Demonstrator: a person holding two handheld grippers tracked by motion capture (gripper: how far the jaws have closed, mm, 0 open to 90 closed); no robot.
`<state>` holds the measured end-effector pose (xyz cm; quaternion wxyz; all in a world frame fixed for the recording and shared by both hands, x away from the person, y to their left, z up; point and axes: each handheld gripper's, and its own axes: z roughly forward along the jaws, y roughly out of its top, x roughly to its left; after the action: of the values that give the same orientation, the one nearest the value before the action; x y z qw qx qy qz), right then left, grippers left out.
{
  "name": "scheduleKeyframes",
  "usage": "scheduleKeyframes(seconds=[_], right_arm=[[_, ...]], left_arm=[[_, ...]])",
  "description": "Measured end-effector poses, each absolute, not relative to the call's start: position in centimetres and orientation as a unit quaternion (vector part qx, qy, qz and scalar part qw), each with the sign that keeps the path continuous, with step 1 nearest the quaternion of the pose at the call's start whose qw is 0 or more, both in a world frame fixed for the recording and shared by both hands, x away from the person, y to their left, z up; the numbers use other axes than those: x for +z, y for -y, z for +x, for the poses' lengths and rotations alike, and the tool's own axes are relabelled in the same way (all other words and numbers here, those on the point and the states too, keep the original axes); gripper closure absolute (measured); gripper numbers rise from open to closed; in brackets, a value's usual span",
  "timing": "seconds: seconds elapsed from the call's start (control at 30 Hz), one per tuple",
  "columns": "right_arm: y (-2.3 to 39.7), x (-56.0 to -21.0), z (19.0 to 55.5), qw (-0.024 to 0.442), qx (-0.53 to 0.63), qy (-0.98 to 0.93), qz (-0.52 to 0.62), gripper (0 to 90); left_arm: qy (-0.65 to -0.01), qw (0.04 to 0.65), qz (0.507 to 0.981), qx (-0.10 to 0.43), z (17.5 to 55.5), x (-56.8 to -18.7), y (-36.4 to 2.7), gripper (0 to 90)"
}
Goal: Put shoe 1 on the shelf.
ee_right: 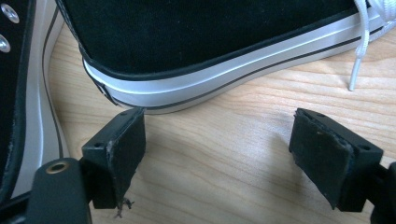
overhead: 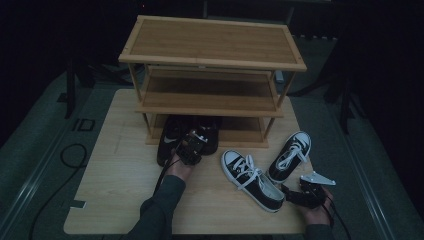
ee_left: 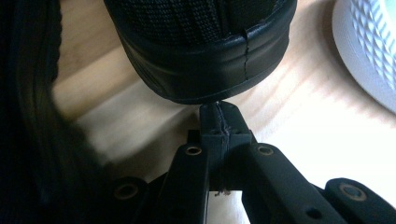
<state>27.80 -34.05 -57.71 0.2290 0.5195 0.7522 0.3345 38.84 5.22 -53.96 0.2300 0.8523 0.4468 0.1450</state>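
Shoes are being stowed on the bottom tier of the wooden rack [overhead: 212, 62]. Left gripper [ee_left: 219, 114] has its jaws pressed together with nothing between them, tips butted against the heel of a black trainer [ee_left: 205, 51] lying at the rack's lowest shelf beside its mate. Right gripper [ee_right: 219, 154] stands spread and empty on the table [overhead: 120, 175], just behind the heel of the nearer black-and-white sneaker [ee_right: 205, 42]; the second sneaker [overhead: 290, 155] lies just beyond. Recommendation: push squarely on the heel's centre, low and level, so the trainer slides straight under the shelf without twisting into its neighbour.
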Motion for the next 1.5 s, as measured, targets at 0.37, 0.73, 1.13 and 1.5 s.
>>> scheduleKeyframes(seconds=[0.37, 0.73, 1.13, 1.5], right_arm=[[34.1, -57.7, 27.8, 0.229, 0.334, -0.752, 0.519, 18.6], [34.0, -57.7, 27.8, 0.229, 0.335, -0.752, 0.519, 18.6], [34.0, -57.7, 27.8, 0.229, 0.334, -0.752, 0.519, 18.6], [34.0, -57.7, 27.8, 0.229, 0.334, -0.752, 0.519, 18.6]], left_arm=[[-0.464, 0.238, 0.842, 0.137, 40.3, -54.6, -4.7, 89.8], [-0.428, 0.245, 0.857, 0.147, 38.0, -54.1, -5.3, 87.3], [-0.424, 0.275, 0.852, 0.136, 32.8, -53.7, -9.5, 86.9], [-0.473, 0.23, 0.836, 0.159, 31.5, -54.9, -15.1, 86.8]])
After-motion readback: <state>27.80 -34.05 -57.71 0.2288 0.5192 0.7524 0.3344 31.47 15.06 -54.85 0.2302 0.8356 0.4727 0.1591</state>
